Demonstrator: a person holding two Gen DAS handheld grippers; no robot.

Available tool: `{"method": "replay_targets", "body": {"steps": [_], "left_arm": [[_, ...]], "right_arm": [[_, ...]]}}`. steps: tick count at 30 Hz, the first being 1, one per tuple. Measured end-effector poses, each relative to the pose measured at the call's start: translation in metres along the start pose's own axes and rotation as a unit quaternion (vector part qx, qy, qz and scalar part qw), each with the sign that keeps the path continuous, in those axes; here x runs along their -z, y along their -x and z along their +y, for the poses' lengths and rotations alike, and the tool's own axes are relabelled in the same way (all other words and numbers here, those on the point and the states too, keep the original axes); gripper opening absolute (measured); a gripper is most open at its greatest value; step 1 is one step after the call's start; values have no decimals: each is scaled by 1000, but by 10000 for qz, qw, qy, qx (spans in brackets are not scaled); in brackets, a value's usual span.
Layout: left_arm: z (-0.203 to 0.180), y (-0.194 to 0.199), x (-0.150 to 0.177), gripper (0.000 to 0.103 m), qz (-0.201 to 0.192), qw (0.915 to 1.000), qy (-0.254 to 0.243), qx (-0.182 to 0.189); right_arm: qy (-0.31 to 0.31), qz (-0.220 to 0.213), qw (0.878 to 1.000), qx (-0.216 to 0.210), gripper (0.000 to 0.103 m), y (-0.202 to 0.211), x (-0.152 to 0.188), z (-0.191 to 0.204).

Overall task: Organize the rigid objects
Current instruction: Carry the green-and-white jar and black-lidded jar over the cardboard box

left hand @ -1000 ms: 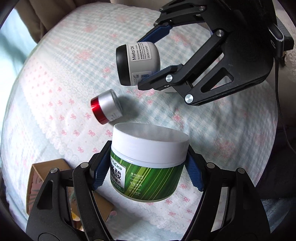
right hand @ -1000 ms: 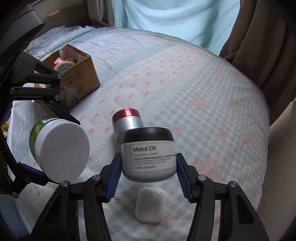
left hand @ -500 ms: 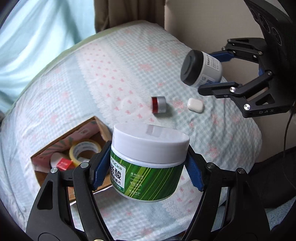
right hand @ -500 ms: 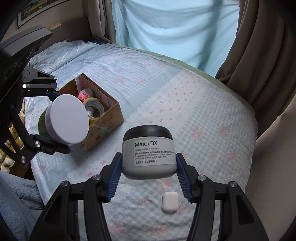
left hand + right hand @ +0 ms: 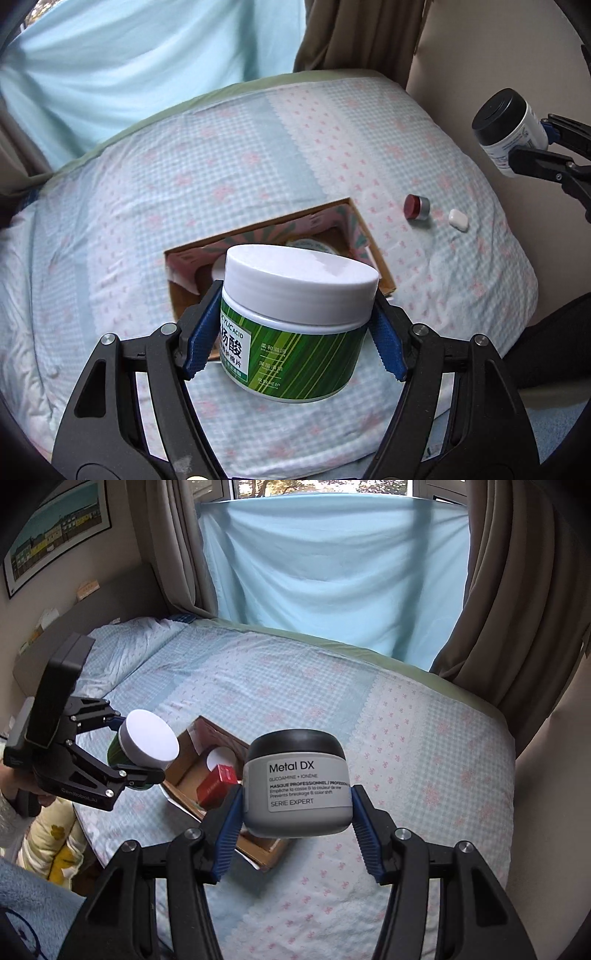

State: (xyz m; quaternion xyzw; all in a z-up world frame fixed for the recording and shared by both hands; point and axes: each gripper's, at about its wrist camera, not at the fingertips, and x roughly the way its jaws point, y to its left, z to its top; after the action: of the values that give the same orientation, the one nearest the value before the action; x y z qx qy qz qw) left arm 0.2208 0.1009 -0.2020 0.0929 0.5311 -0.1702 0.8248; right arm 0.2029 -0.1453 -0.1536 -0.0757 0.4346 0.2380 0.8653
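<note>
Our left gripper (image 5: 295, 325) is clamped on the green jar (image 5: 295, 325), the blue pads (image 5: 201, 336) pressing its sides just under the white lid. Our right gripper (image 5: 295, 812) is clamped in the same way on the grey jar (image 5: 297, 782), at the lower half of the body below the black lid.

Both jars look like stiff plastic with smooth, round walls, so we judge they can slip or turn between the pads if the grip is loose. How heavy they are we cannot tell. The wide body is the good place to hold, not the lid, which could unscrew or come off.

The left gripper hangs above the cardboard box (image 5: 373, 243), with the green jar nearly upright, leaning a little. In the right wrist view this gripper points toward the box (image 5: 199, 734) from the left side. The right gripper holds the grey jar upright in the air, above the near edge of the box.

The box stands on the bed (image 5: 110, 206). Inside we see a red packet (image 5: 218, 786) and a white round thing (image 5: 221, 758). On the bed, well apart from the box, lie a small red-lidded pot (image 5: 417, 206) and a white case (image 5: 458, 219). We think both jars go in the box next.
</note>
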Motion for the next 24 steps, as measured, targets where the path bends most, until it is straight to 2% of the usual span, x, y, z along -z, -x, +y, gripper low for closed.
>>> {"method": "replay_targets", "body": {"steps": [5, 10, 14, 18, 24], "left_arm": [[61, -1, 14, 70, 61, 9999, 145, 15], [102, -12, 23, 70, 172, 9990, 402, 10], [118, -24, 29, 70, 277, 9976, 629, 41], [131, -46, 37, 70, 372, 9928, 1108, 244], [139, -88, 43, 70, 687, 9868, 1460, 155]], "right_arm": [[-480, 13, 9988, -1, 52, -22, -18, 45], [-946, 168, 9953, -90, 52, -54, -26, 79], [-1286, 397, 9907, -193, 52, -83, -24, 95], [-1569, 718, 9845, -318, 52, -117, -14, 104], [-1777, 1295, 9742, -507, 52, -172, 6, 104]]}}
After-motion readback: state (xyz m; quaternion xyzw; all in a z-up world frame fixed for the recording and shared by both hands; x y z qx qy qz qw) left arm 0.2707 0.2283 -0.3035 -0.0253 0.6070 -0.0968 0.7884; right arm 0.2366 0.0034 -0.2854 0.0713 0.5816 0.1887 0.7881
